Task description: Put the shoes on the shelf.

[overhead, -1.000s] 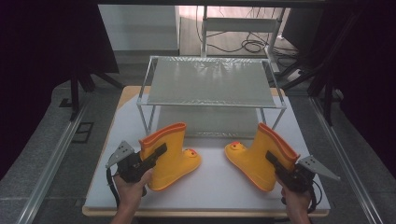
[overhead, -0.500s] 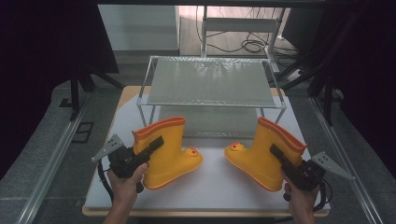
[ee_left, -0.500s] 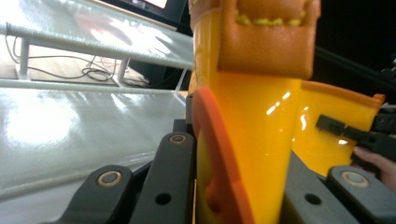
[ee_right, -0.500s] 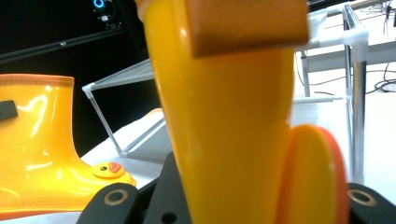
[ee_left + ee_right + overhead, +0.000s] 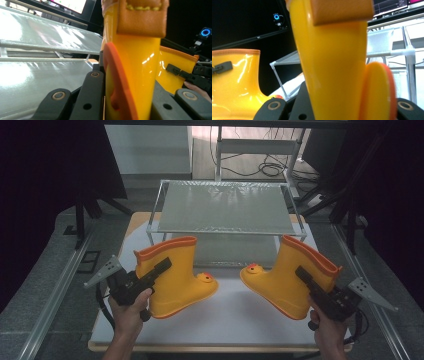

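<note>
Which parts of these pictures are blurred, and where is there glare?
Left gripper view: the near boot is soft, and glare whitens the shelf. Right gripper view: the held boot is blurred. High view: sharp, dark at the edges.

The high view is dim at its sides, where the left and right edges fall into near black, while the middle is evenly lit from above. The white mat (image 5: 235,320) at the lower centre is the brightest patch, and the rack (image 5: 222,207) top shows a soft grey sheen. Both gripper views are soft and out of focus up close: the yellow boot (image 5: 132,75) carries white glare streaks at centre right, and the blurred shelf at upper left washes out pale.
</note>
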`<state>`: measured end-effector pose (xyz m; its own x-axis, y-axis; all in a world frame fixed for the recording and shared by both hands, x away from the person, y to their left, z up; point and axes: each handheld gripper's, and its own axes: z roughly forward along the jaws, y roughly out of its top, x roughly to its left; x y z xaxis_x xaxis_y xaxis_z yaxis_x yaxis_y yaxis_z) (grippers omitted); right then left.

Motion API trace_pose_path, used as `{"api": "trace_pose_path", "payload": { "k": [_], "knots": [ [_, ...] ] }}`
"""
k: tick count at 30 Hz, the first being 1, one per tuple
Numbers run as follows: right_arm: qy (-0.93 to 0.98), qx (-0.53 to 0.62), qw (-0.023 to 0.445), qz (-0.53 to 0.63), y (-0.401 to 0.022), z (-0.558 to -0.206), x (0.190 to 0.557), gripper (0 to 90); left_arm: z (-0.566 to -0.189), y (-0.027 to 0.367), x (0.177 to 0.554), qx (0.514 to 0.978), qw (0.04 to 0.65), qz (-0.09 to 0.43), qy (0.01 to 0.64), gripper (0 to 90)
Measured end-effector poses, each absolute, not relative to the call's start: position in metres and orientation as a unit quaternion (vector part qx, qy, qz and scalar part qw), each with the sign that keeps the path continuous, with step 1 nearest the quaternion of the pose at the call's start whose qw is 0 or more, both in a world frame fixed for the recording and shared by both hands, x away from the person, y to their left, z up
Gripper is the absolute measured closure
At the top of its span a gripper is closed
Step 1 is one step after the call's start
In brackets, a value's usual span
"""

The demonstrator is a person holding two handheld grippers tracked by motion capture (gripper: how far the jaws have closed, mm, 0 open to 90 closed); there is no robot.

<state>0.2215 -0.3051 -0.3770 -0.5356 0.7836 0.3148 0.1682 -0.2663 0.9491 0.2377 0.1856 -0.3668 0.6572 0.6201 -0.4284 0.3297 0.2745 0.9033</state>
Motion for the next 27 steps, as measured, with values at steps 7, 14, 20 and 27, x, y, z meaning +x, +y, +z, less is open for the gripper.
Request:
{"api": "trace_pose_path", "payload": {
  "k": [7,14,20,27],
  "knots": [
    [0.550,0.421,0.226,0.685,-0.307,-0.368,0.221,84.1,-0.359,0.186,0.241,0.584,0.701,0.096,0.398,83.1],
    [0.524,0.414,0.231,0.707,-0.312,-0.353,0.222,84.2,-0.345,0.188,0.244,0.569,0.716,0.097,0.393,83.2],
    [0.512,0.411,0.228,0.719,-0.313,-0.338,0.225,84.2,-0.329,0.189,0.249,0.558,0.728,0.093,0.387,83.2],
    [0.492,0.402,0.226,0.738,-0.315,-0.317,0.231,84.2,-0.312,0.193,0.258,0.542,0.741,0.093,0.385,83.2]
  ]
}}
